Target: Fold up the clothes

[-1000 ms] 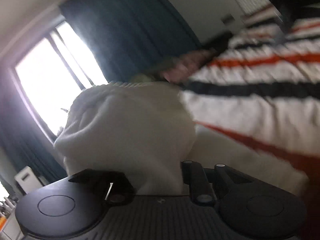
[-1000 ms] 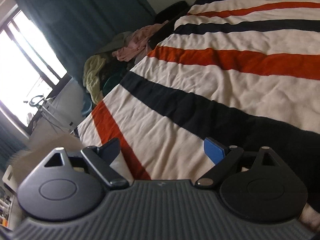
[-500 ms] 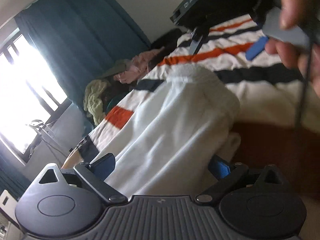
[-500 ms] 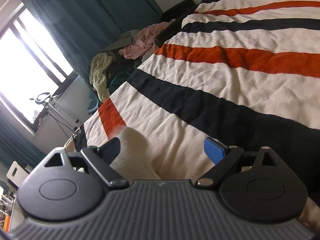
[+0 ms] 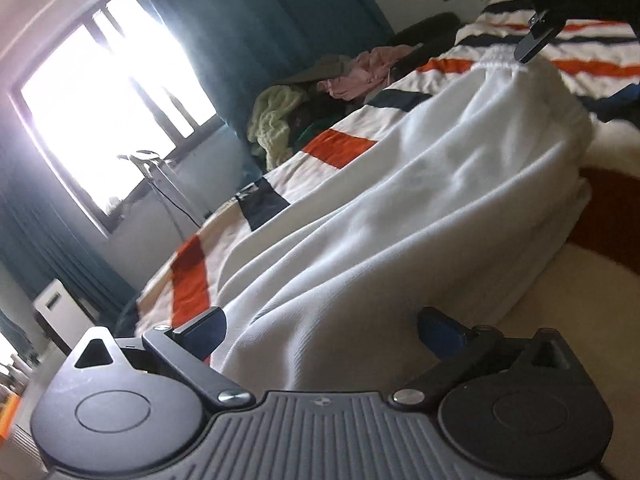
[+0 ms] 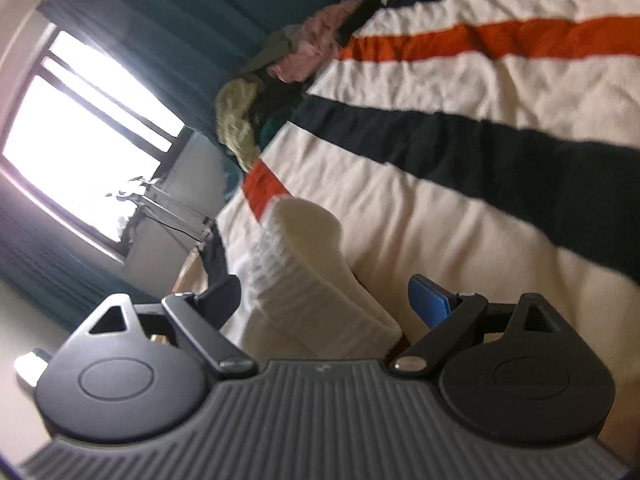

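Striped bedspread [image 6: 460,208] under white garment [image 5: 400,220]; both grippers' fingers spread wide.

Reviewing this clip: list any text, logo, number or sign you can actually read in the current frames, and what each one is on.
"DA": pale letters, cut off by the frame edge, on the black body of the right gripper at the top of the left wrist view.
Small emblem on the left gripper housing: too small to read.
White garment, striped blanket: no text visible.

White garment [image 5: 400,208] on cream bedspread [image 6: 460,208] with orange and black stripes; teal curtains [image 5: 248,20].
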